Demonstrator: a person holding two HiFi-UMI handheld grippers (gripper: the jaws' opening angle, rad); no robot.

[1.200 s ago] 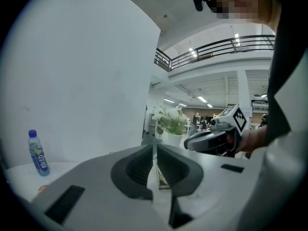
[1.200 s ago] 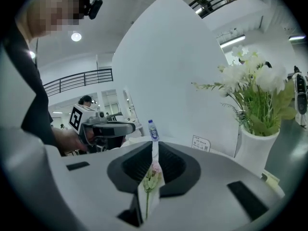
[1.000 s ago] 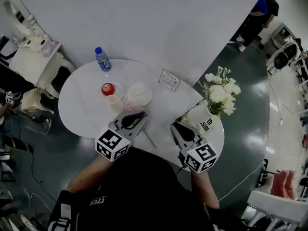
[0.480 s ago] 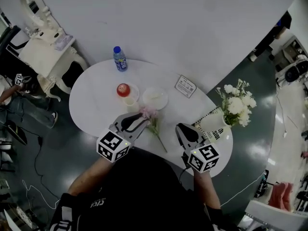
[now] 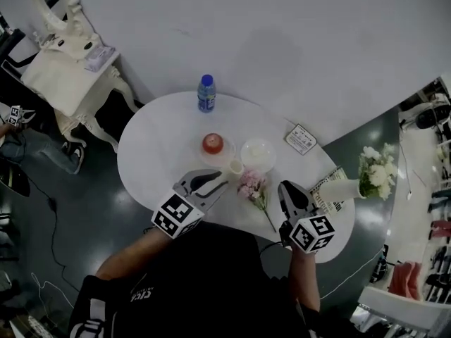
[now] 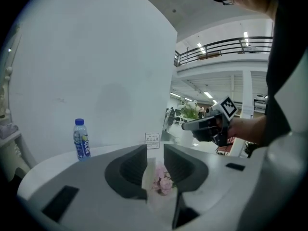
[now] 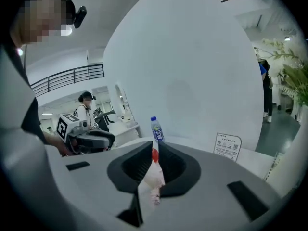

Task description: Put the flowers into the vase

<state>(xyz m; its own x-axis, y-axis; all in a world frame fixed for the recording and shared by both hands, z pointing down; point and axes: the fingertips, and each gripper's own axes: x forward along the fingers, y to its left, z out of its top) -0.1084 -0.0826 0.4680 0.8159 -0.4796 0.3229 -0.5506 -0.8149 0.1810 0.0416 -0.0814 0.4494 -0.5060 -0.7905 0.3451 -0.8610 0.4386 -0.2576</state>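
Observation:
A pink flower lies on the round white table, its stem running toward the front edge. My left gripper hovers just left of it. Its jaws have just been opening and stand open with nothing between them. In the left gripper view the flower shows on the table beyond the gap. My right gripper is to the right of the stem, shut and empty. The white vase with white flowers stands at the table's right edge, beyond the right gripper.
A blue-capped bottle stands at the back of the table. A red-topped cup, a small cup, a clear bowl and a printed card sit mid-table. White furniture stands at the back left.
The left gripper has let go of the pink flower, which now lies on the table, and has drawn back to the left. The right gripper has also pulled back. The head view has shifted.

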